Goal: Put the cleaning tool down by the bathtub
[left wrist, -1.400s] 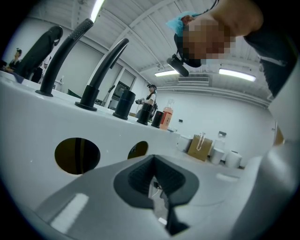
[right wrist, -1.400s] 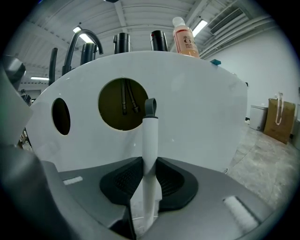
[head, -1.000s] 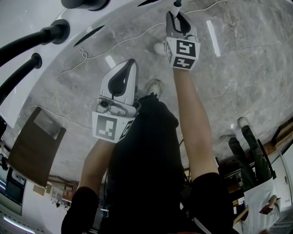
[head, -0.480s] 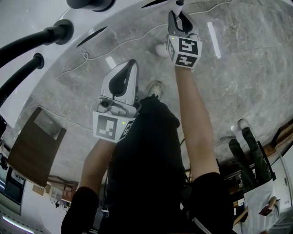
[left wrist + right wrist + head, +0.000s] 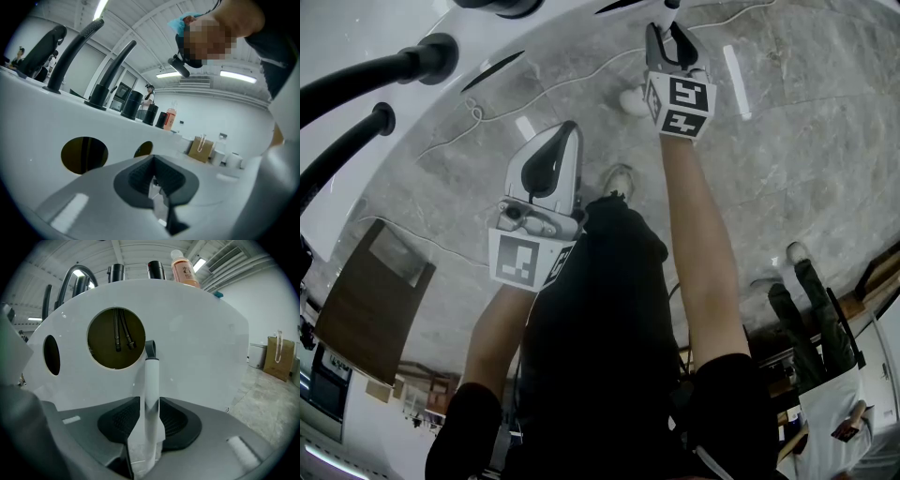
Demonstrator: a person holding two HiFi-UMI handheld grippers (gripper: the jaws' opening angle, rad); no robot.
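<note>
Right gripper view: cleaning tool [image 5: 151, 394] near bathtub [image 5: 201, 333].

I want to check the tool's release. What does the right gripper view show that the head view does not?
Only the right gripper view: the tool's handle between the right gripper's jaws, which have just been opening; hoses in the tub's hole; a bottle. Only the head view: the left gripper, a brown board, a shoe. Both: the right gripper, tub and floor.
</note>
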